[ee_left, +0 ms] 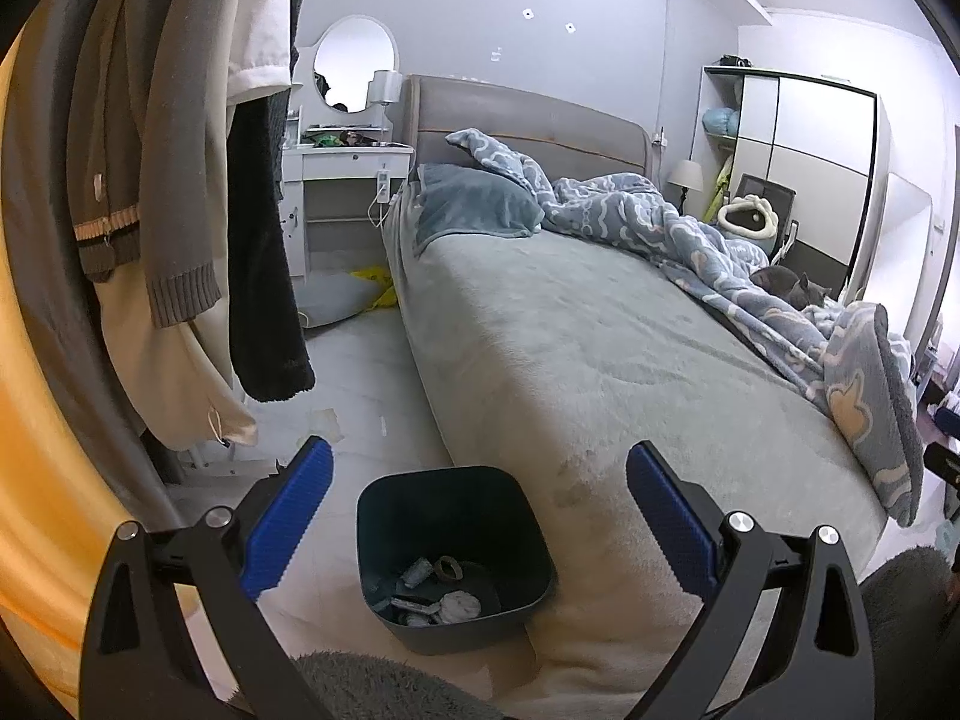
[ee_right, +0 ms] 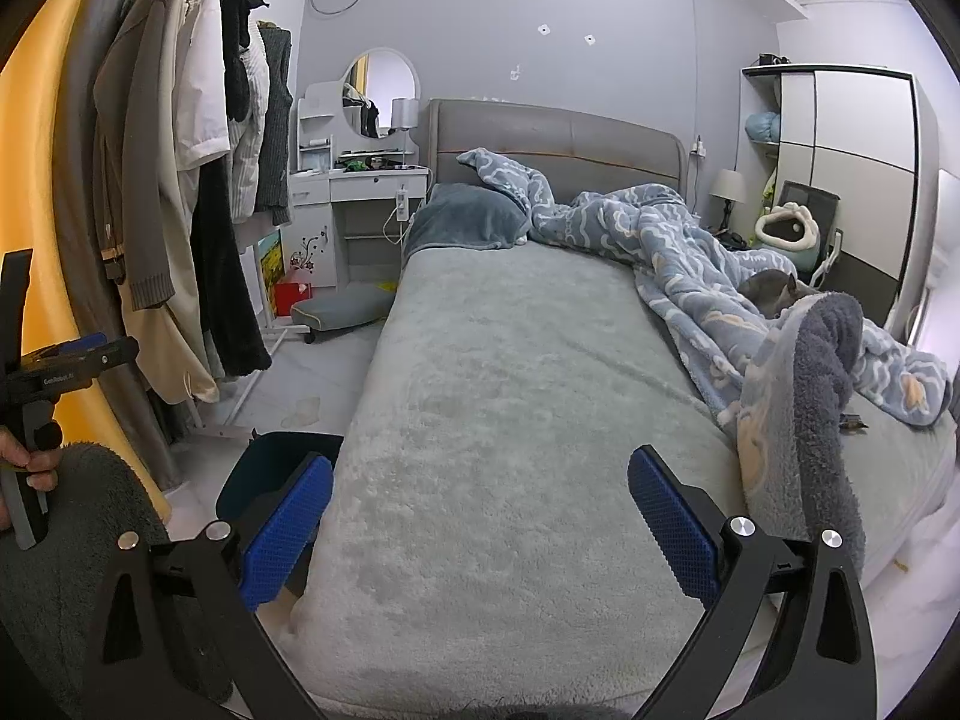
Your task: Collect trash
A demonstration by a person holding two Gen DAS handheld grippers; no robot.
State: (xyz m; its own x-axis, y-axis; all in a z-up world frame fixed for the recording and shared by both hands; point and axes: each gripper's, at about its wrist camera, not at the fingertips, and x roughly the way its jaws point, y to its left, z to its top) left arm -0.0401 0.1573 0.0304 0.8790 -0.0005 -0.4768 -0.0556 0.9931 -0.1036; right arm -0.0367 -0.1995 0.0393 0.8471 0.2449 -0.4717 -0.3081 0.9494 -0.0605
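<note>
Only from the left wrist: trash [ee_left: 432,591] inside the bin [ee_left: 528,516].

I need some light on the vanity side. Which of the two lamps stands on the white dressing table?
The cylindrical silver-white shaded lamp beside the oval mirror stands there. The cone-shaded white lamp stands on the bed's far side, near the wardrobe.

R gripper [ee_right: 480,525] wide open over bed [ee_right: 480,420]; bin [ee_right: 264,468] at left.
</note>
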